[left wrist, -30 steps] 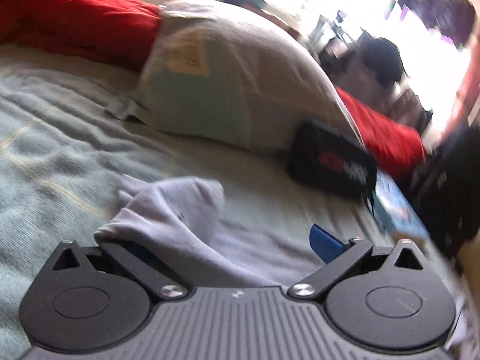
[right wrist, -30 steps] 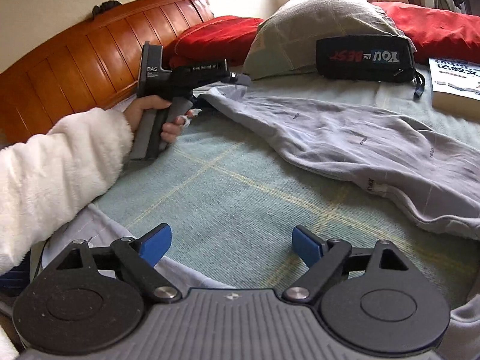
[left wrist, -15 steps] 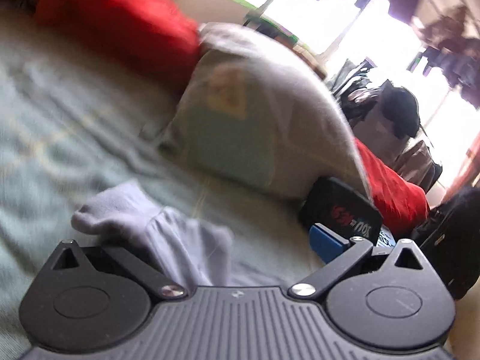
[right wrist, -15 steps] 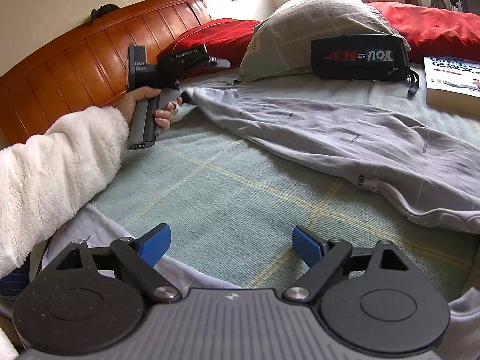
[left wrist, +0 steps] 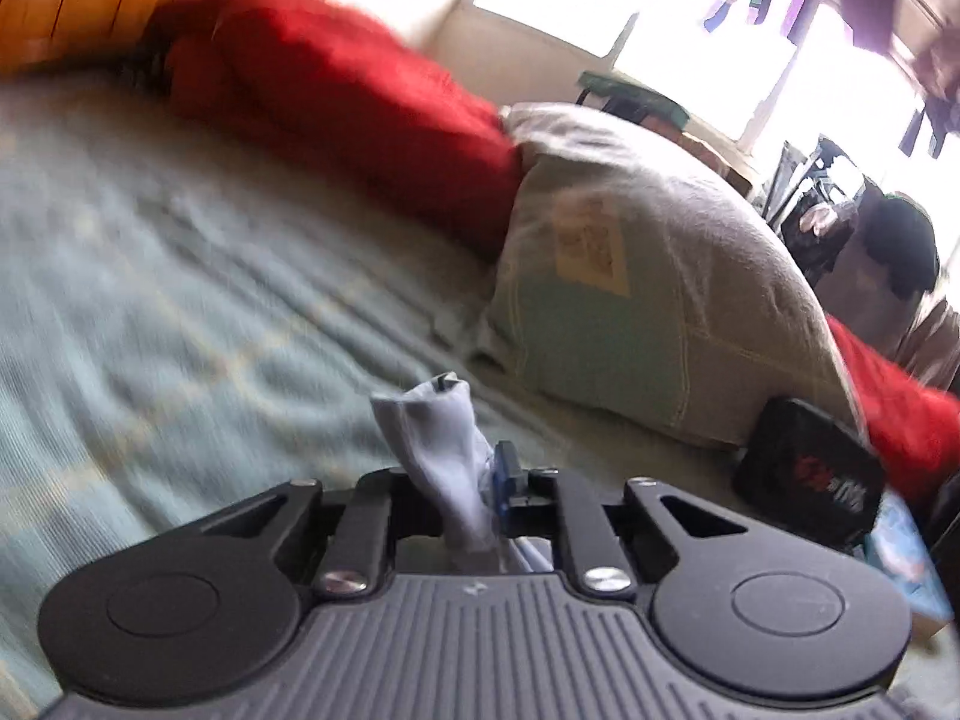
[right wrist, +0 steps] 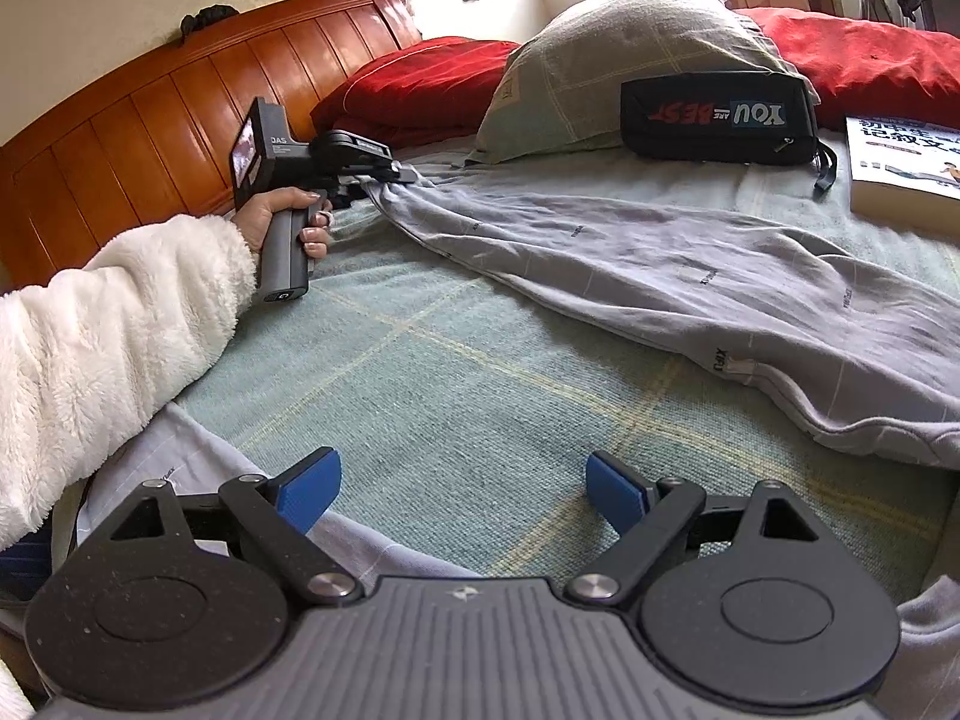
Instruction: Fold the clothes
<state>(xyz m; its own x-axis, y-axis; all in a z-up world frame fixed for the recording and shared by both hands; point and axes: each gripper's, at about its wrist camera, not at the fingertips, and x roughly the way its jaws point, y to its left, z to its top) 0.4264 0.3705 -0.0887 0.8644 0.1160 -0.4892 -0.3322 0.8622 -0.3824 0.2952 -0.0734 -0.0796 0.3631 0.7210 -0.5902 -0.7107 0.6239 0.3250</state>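
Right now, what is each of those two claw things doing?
Left gripper: just closed, pinching the grey garment.
Right gripper: open, holding nothing.

Grey garment, green plaid bedspread

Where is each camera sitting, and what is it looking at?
Left wrist: sits on the left gripper, looks across the green blanket at pillows; jaws just closed on the grey garment's end.
Right wrist: sits on the open right gripper, faces the wooden headboard; fluffy white sleeve shows.
Shared: garment, grey-green pillow, black pouch.
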